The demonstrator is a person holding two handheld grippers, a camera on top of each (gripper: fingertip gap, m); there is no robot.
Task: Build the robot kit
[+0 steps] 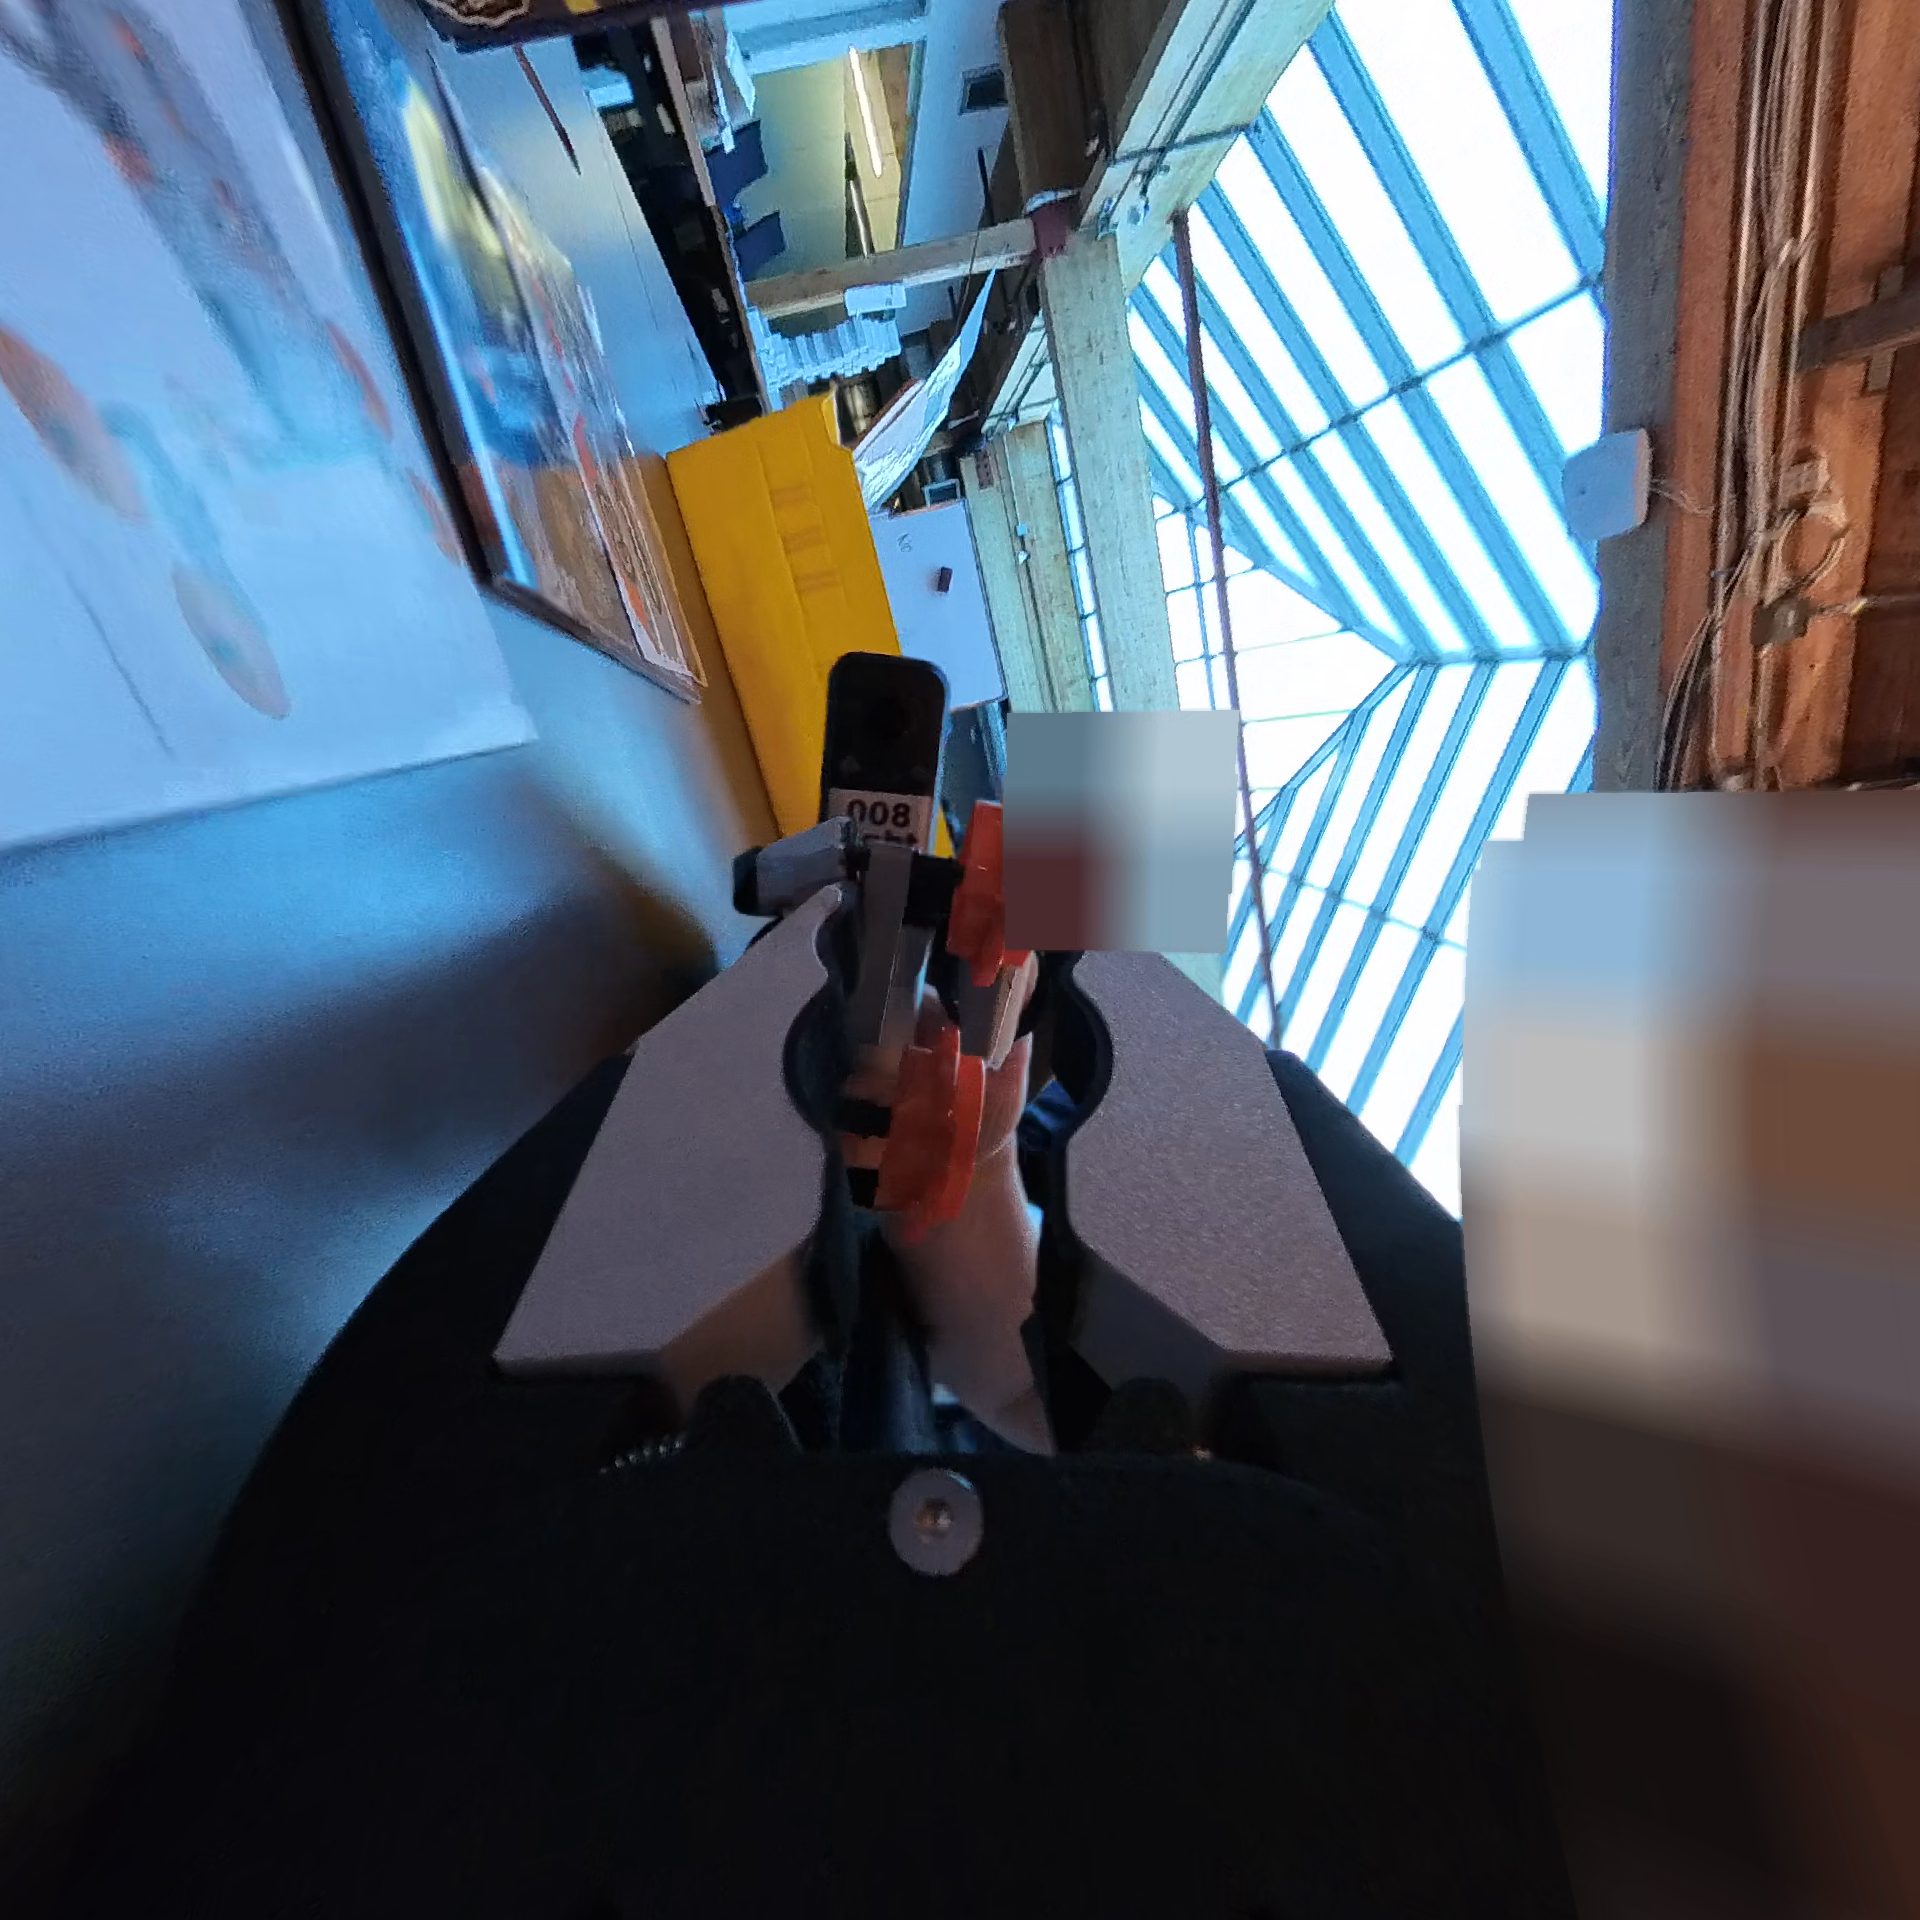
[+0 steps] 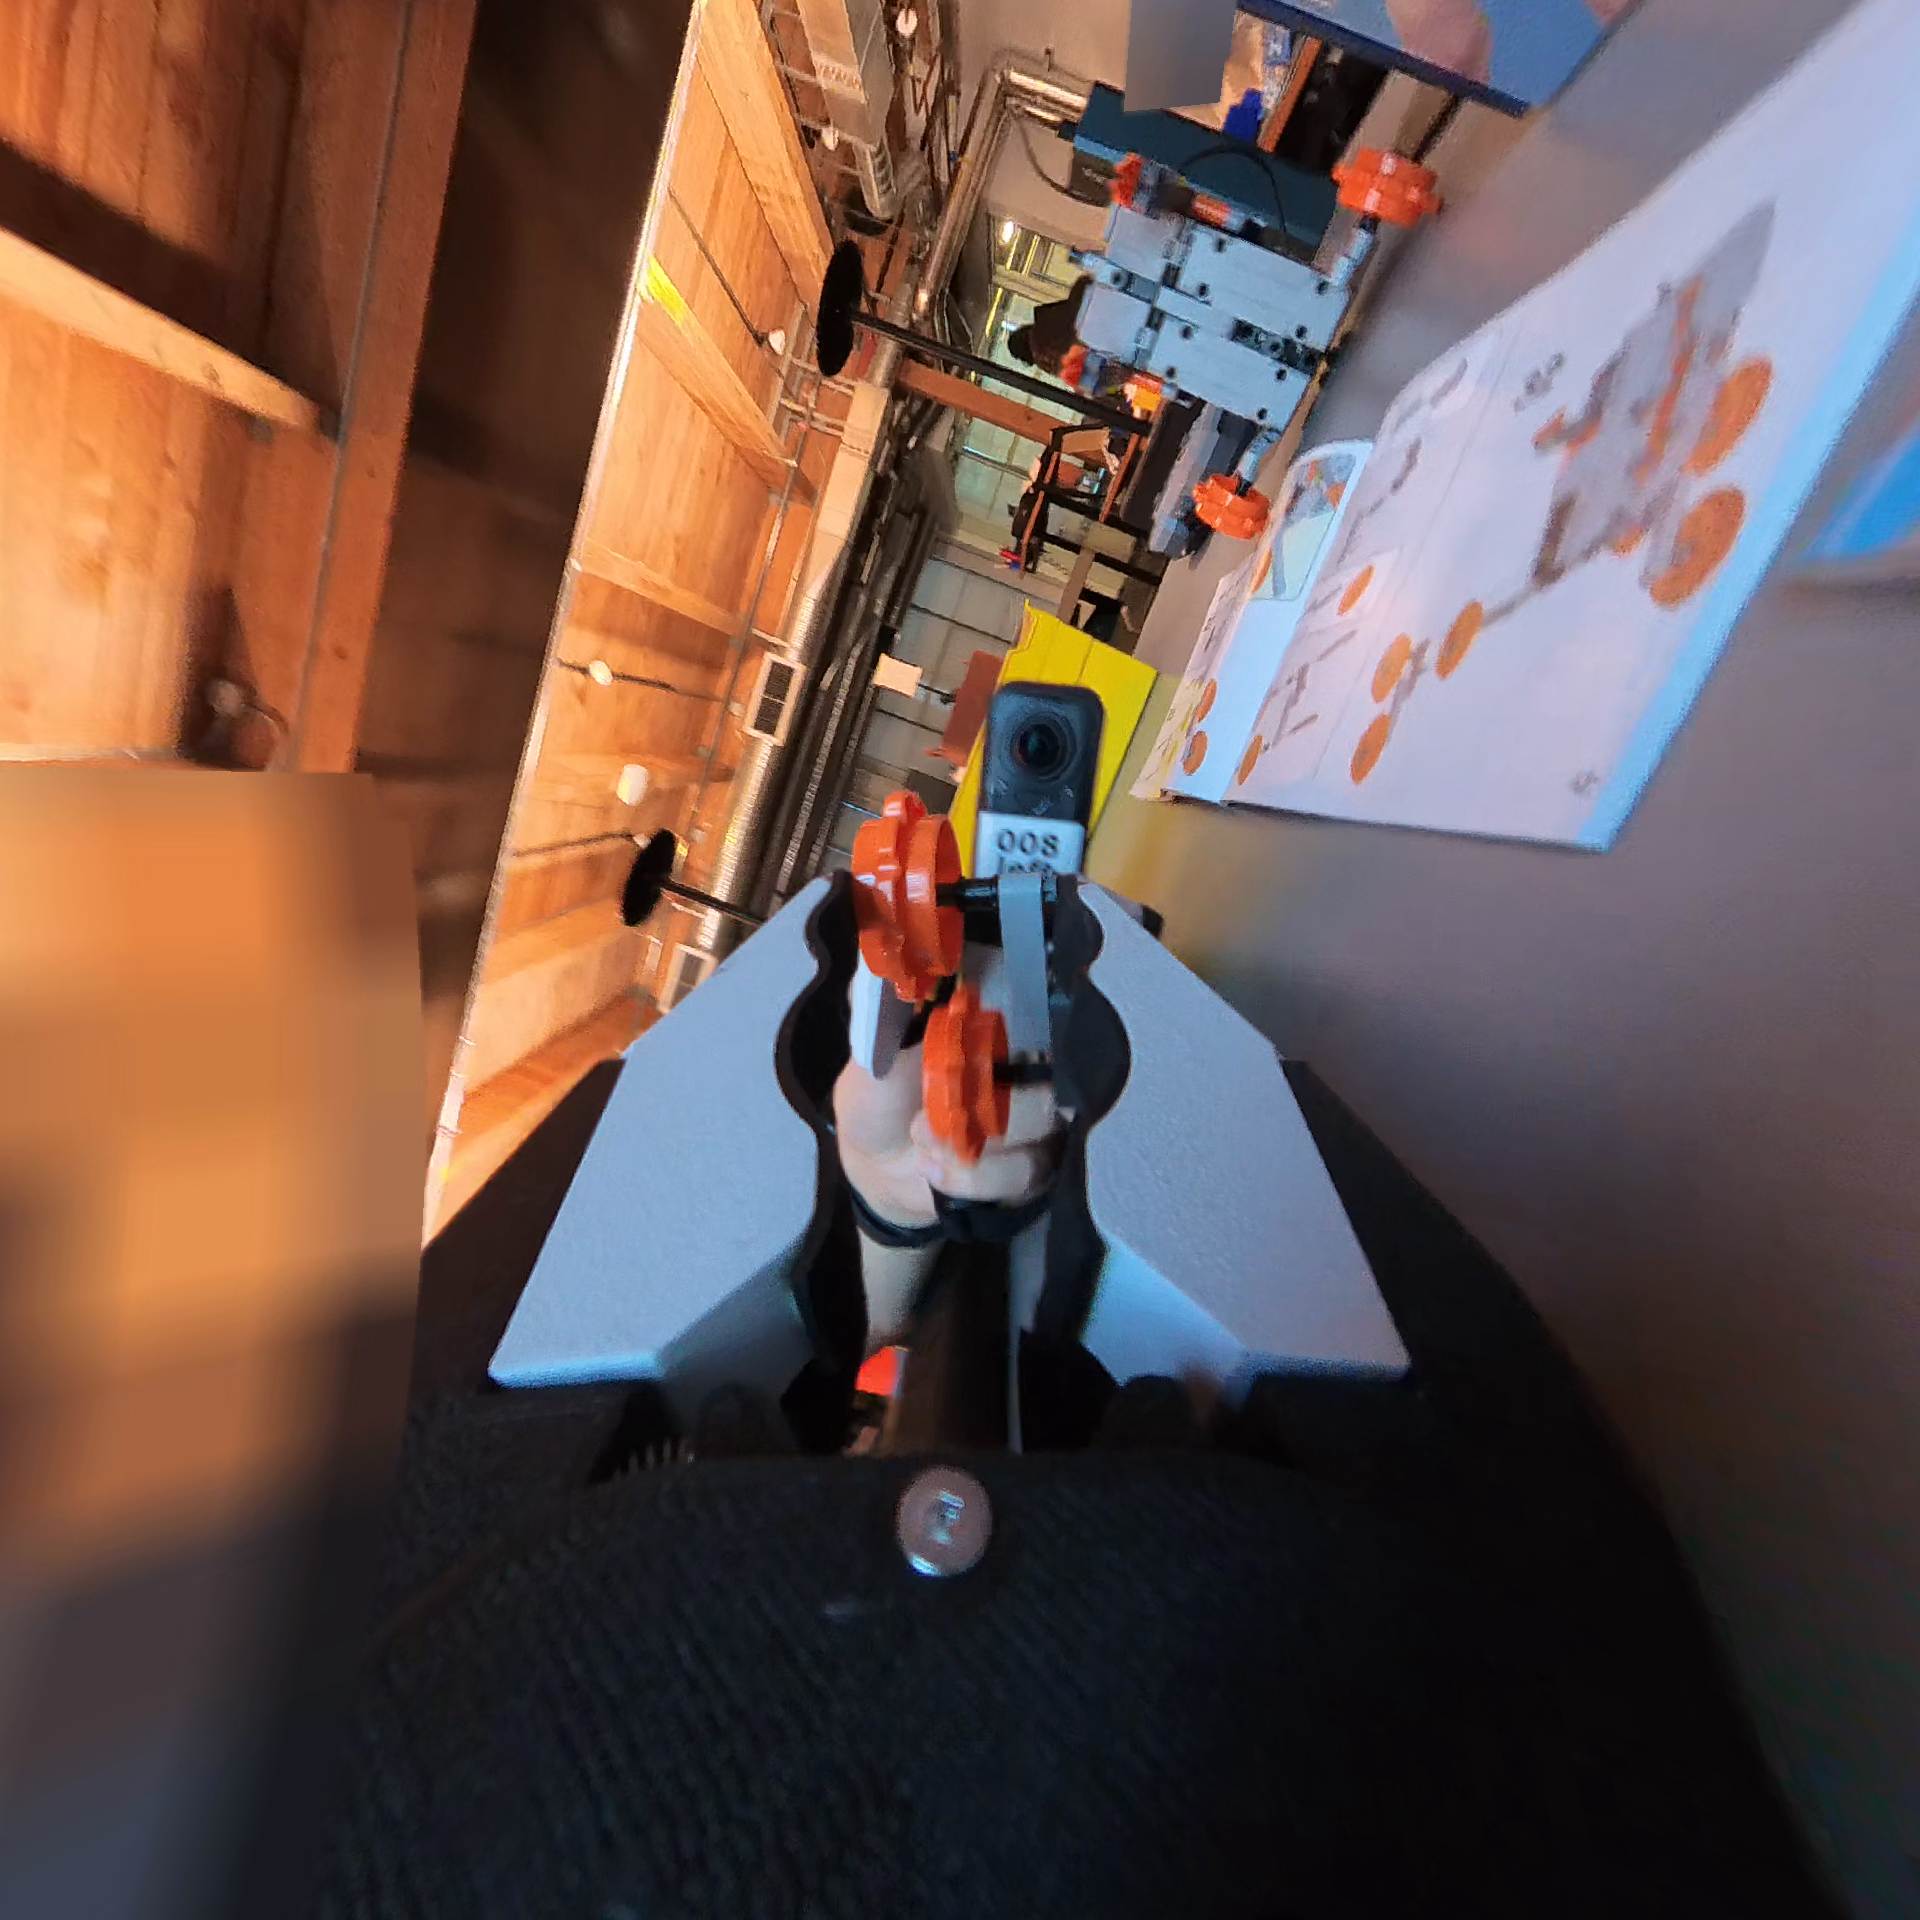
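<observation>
A small brick assembly (image 1: 883, 966) of grey beams, black axles and orange toothed wheels hangs in the air between my two grippers, which face each other tip to tip. My left gripper (image 1: 956, 935) has its grey fingers (image 1: 727, 1101) drawn in on both sides of the assembly. My right gripper (image 2: 951, 904) is shut around the same assembly (image 2: 1023, 966), with an orange wheel (image 2: 904, 894) against one finger and an axle end against the other. Each view shows the other gripper's black camera (image 2: 1042, 748) just behind the assembly, and a hand behind it.
Both views are turned sideways. An open instruction booklet (image 2: 1507, 520) lies on the grey table (image 2: 1507, 1039). A larger grey model with orange wheels (image 2: 1216, 301) and a yellow box (image 2: 1081, 655) stand farther off. The left wrist view shows the booklet (image 1: 208, 416) and box (image 1: 790, 561). Less than 4 cm separates the two grippers' tips.
</observation>
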